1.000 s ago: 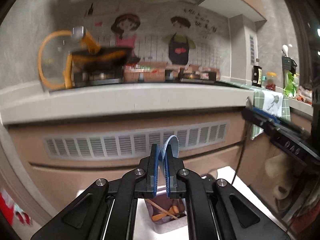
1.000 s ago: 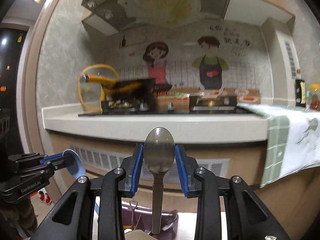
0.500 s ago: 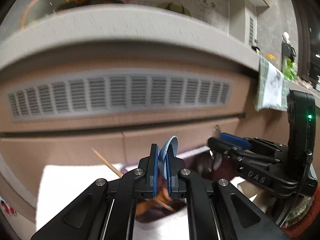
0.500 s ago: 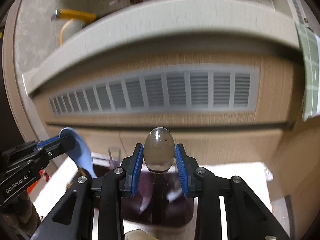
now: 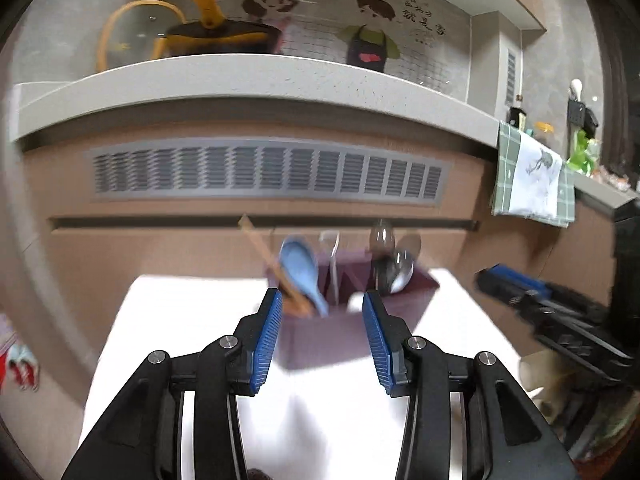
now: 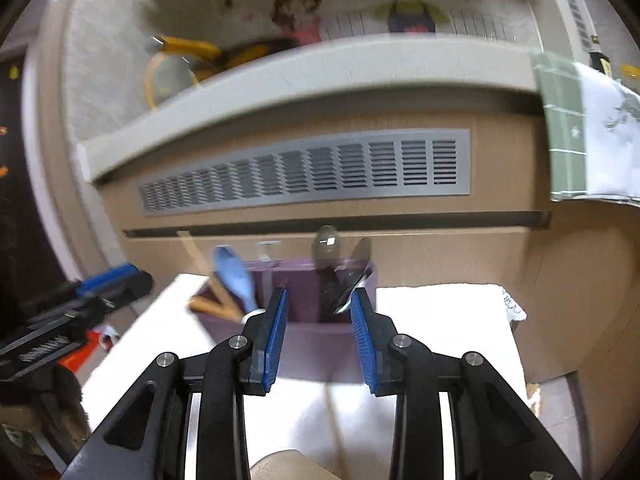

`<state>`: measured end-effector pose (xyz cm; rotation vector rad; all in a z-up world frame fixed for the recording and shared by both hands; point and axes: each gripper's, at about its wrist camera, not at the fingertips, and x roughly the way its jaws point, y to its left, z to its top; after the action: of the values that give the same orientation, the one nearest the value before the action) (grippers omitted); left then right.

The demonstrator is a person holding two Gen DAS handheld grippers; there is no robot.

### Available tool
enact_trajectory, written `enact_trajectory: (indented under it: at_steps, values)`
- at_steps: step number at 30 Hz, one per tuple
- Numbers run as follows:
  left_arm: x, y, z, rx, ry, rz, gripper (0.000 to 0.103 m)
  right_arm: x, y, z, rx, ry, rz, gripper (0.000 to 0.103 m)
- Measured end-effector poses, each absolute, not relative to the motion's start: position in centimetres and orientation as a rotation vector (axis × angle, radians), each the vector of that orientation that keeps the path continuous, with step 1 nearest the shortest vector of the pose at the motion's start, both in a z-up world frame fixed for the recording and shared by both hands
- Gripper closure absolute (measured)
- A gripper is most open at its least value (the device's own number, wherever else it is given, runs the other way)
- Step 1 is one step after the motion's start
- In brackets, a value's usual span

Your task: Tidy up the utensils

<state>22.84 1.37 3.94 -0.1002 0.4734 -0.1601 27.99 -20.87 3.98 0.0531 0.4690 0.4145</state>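
A purple utensil holder [image 5: 320,340] [image 6: 316,344] stands on a white-covered table [image 5: 180,320]. A light blue spoon [image 5: 300,270] [image 6: 236,274] leans in its left compartment beside wooden chopsticks [image 5: 262,252] [image 6: 198,258]. Metal spoons [image 5: 398,270] [image 6: 332,246] stand in the right compartment. My left gripper [image 5: 321,296] hangs just before the holder with its jaws opening wide, nothing pressed between the pads. My right gripper [image 6: 319,294], also opening, faces the right compartment with its pads free of the spoons. Each gripper shows in the other's view, the right [image 5: 548,312] and the left [image 6: 76,300].
A pale thin utensil [image 5: 332,256] stands in the holder's middle. Behind the table is a brown cabinet front with a grey vent [image 5: 264,172] under a pale counter edge [image 5: 240,76]. A checked towel [image 5: 532,176] hangs at the right. A beige rounded thing [image 6: 288,464] lies close below my right gripper.
Both grippers came down toward the holder. The left let go of the blue spoon, which stands in the left compartment. The right released the metal spoon into the right compartment.
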Motion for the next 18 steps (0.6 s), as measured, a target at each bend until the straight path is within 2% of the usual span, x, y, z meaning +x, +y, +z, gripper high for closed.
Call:
enact_trajectory:
  at_steps: [2, 10, 18]
  values:
    - [19.6, 1.3, 2.7, -0.102, 0.498, -0.11, 0.06, 24.6, -21.1, 3.8, 0.042, 0.449, 0.441, 0.065]
    - [11.3, 0.0, 0.0, -0.082, 0.6, -0.059, 0.06, 16.1, -20.0, 2.1, 0.007, 0.566, 0.391, 0.065]
    - [7.6, 0.2, 0.0, -0.07, 0.601, 0.028, 0.06, 11.1, -19.4, 1.6, -0.051, 0.541, 0.374, 0.065]
